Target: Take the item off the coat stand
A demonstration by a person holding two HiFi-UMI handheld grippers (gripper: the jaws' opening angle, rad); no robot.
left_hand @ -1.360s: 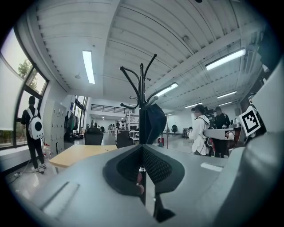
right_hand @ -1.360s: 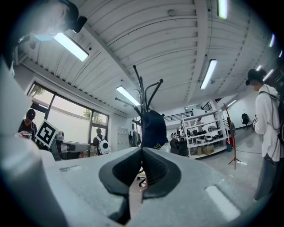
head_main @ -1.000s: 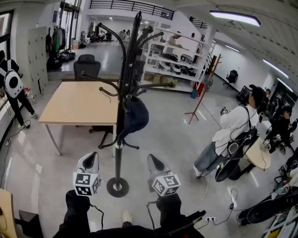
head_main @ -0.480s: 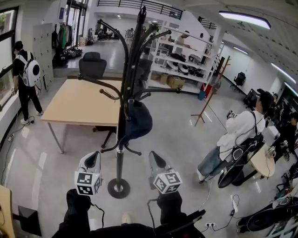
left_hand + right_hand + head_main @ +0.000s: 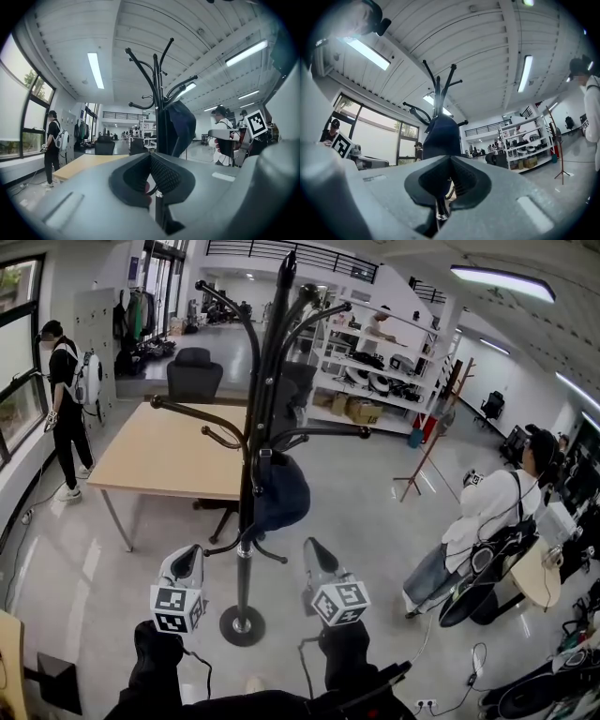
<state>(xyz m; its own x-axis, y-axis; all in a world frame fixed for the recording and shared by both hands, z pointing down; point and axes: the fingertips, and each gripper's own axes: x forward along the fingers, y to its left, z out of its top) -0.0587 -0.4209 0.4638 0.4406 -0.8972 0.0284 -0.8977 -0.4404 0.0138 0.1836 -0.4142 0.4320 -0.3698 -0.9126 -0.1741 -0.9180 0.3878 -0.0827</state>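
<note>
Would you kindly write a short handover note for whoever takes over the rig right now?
Left gripper: shut, empty, short of the coat stand.
Right gripper: shut, empty, also short of it.
Dark blue item: hangs partway down the stand, untouched.
Done: nothing yet.
Left: reach in, open a gripper, take hold of the item and lift it off its hook.
</note>
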